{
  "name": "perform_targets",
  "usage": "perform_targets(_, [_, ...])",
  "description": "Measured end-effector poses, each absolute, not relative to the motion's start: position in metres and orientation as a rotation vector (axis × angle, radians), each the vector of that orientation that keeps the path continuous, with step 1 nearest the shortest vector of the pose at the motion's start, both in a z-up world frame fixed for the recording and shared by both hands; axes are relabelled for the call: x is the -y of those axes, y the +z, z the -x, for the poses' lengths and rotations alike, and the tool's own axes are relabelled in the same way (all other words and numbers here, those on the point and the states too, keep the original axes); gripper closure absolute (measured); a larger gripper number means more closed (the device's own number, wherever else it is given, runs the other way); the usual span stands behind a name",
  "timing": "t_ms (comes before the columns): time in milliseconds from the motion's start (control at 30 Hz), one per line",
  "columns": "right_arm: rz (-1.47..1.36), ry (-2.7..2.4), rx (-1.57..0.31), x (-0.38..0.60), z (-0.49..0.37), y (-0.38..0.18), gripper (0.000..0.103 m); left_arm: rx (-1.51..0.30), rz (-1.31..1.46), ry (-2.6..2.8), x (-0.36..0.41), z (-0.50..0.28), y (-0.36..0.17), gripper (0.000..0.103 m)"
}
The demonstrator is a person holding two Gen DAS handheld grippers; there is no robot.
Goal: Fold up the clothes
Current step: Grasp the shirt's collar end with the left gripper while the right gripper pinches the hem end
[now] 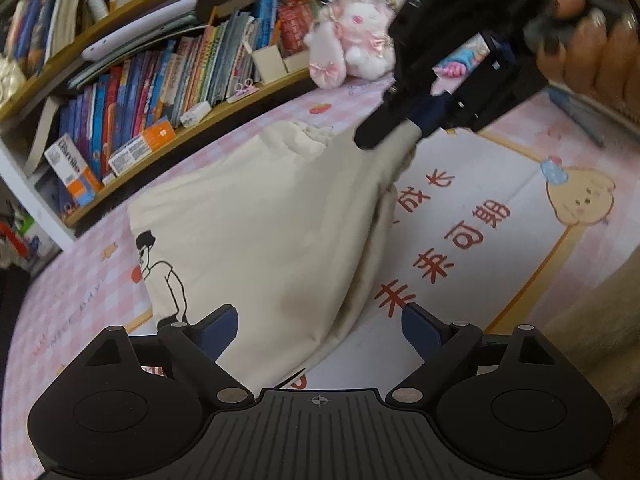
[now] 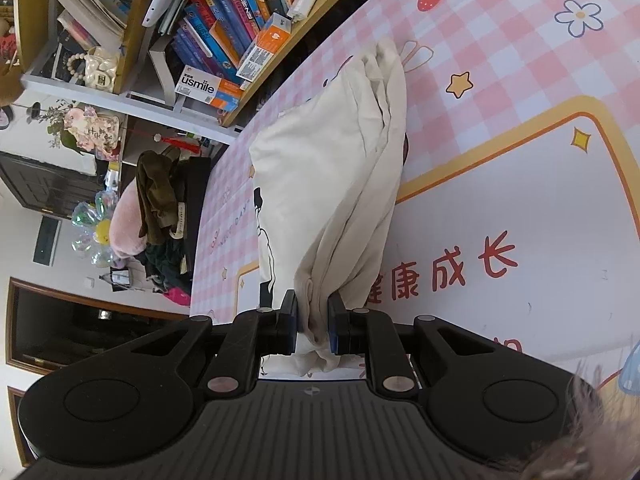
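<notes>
My right gripper (image 2: 313,326): clamped on a bunched edge of the cream T-shirt (image 2: 332,168), lifting that edge off the table (image 2: 520,184).
My left gripper (image 1: 318,330): jaws spread wide, nothing between them, poised just over the shirt's near part.
T-shirt: lies on the table's pink checked mat, rising as a tented ridge to my right gripper; a black line figure is printed on it.
Behind the table: bookshelf (image 1: 132,92) full of books, a pink plush toy (image 1: 352,40) at the mat's far edge.
</notes>
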State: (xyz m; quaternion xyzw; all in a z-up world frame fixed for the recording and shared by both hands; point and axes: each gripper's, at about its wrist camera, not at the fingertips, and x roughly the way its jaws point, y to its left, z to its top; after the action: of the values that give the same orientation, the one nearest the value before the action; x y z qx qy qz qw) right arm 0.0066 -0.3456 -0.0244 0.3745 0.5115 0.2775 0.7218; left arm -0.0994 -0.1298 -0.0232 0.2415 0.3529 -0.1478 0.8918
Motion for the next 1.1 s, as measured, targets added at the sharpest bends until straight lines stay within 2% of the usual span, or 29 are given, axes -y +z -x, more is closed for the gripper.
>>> perform_targets(333, [-0.825, 0.622, -1.127, 0.351, -0.006, -0.022, 0.089, -0.78, -0.566, -0.182, 0.122, 0.085, -0.037, 0.011])
perform_targets(533, [-0.796, 0.626, -1.13, 0.351, -0.005, -0.019, 0.089, -0.788, -0.519, -0.148, 0.114, 0.082, -0.037, 0.007])
perform_targets(700, [-0.767, 0.609, -1.141, 0.354, -0.001, -0.022, 0.089, -0.744, -0.55, -0.108, 0.114, 0.08, -0.033, 0.007])
perform_targets(800, [-0.714, 0.577, -1.138, 0.356, 0.003, -0.022, 0.08, -0.721, -0.542, -0.097, 0.111, 0.076, -0.028, 0.007])
perform_targets(867, [-0.642, 0.561, -1.126, 0.356, 0.008, -0.021, 0.061, -0.713, -0.552, -0.099, 0.111, 0.073, -0.027, 0.007])
perform_targets(933, [-0.54, 0.563, -1.104, 0.352, 0.013, -0.016, 0.056, -0.7, -0.575, -0.104, 0.112, 0.072, -0.026, 0.007])
perform_targets(967, [-0.471, 0.569, -1.091, 0.35, 0.017, -0.014, 0.053, -0.693, -0.588, -0.108, 0.112, 0.071, -0.026, 0.007])
perform_targets(1033, [-0.285, 0.595, -1.056, 0.341, 0.026, -0.009, 0.04, -0.682, -0.598, -0.112, 0.112, 0.069, -0.024, 0.007])
perform_targets(1100, [-0.087, 0.622, -1.011, 0.331, 0.036, -0.004, 0.033, -0.671, -0.604, -0.115, 0.111, 0.068, -0.022, 0.007])
